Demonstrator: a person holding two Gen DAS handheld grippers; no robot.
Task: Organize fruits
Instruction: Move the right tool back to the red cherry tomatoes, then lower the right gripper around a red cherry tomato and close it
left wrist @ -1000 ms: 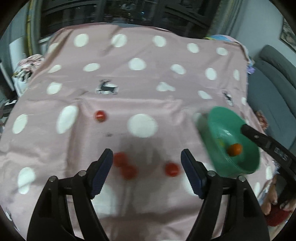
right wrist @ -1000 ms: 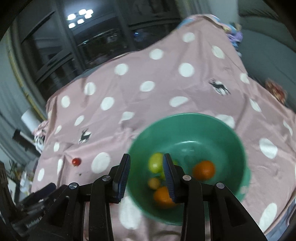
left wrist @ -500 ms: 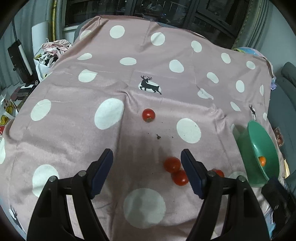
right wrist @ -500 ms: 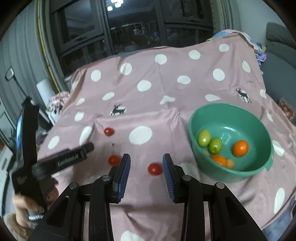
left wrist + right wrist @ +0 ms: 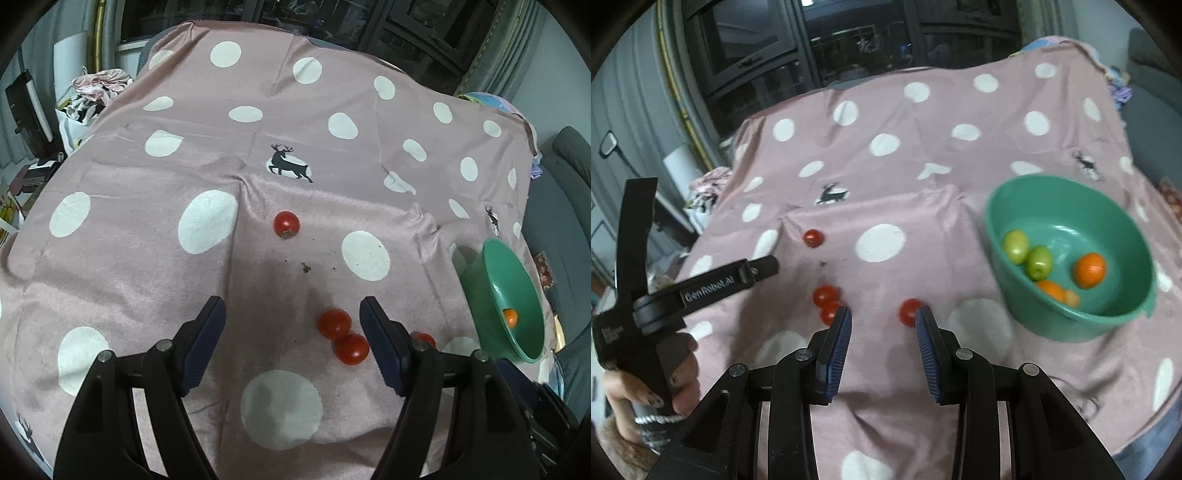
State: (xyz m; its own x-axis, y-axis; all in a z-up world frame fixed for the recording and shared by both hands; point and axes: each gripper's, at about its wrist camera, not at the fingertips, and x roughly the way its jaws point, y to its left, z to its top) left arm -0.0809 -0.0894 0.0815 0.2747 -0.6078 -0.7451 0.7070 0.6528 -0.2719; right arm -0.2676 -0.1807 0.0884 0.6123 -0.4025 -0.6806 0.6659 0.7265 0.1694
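On pink cloth (image 5: 122,258), four tomatoes (image 5: 813,237); both tongs (image 5: 291,343) (image 5: 882,332) spread, empty.

Table under pink polka-dot, deer-print cloth (image 5: 122,280): four red cherry tomatoes (image 5: 286,223) (image 5: 334,324) (image 5: 351,348) (image 5: 909,311) left of green plastic bowl (image 5: 1123,317).

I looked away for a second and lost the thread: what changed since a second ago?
The right gripper pulled back from over the green bowl, opened wider, and now faces a loose tomato. The left gripper swung left, leaving the bowl at its view's edge. Nothing was grasped; four tomatoes stay on the cloth.
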